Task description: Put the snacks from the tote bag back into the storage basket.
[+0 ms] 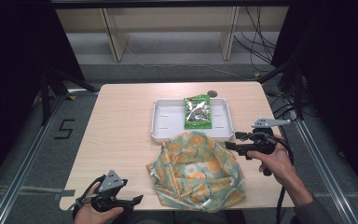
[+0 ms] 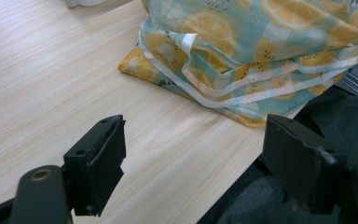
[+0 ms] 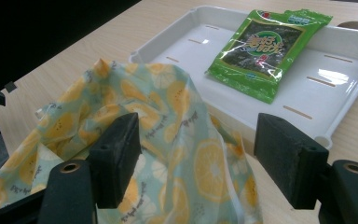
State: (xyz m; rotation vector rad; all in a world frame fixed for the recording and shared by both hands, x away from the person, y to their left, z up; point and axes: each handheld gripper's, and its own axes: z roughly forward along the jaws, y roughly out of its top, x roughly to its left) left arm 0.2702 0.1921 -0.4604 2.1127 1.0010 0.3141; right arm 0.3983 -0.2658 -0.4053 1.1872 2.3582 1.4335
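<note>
The citrus-print bag (image 1: 196, 170) is lying crumpled on the wooden table (image 1: 121, 126), toward 6 o'clock from the table's middle, its near edge reaching the table's front edge. It is teal with orange and yellow fruit slices and white piping along its seams, which is showing clearly in your left gripper view (image 2: 261, 51). Its top is bunching upward and is touching the near rim of the white tray (image 1: 165, 123), which is sitting at 12 o'clock from the bag. A green snack packet (image 1: 197, 112) is lying flat in the tray, right of its middle; in your right gripper view the packet (image 3: 265, 51) is showing a dark printed panel.

You are holding the right gripper (image 1: 235, 142) at 3 o'clock of the bag, its jaws spread wide and gripping nothing; in its own view the raised cloth (image 3: 177, 140) is sitting between them, and whether it is touching them is unclear. You are holding the left gripper (image 1: 137, 199) at the table's front edge, at 9 o'clock of the bag's lower part, jaws likewise wide apart and empty, just short of the fabric.
</note>
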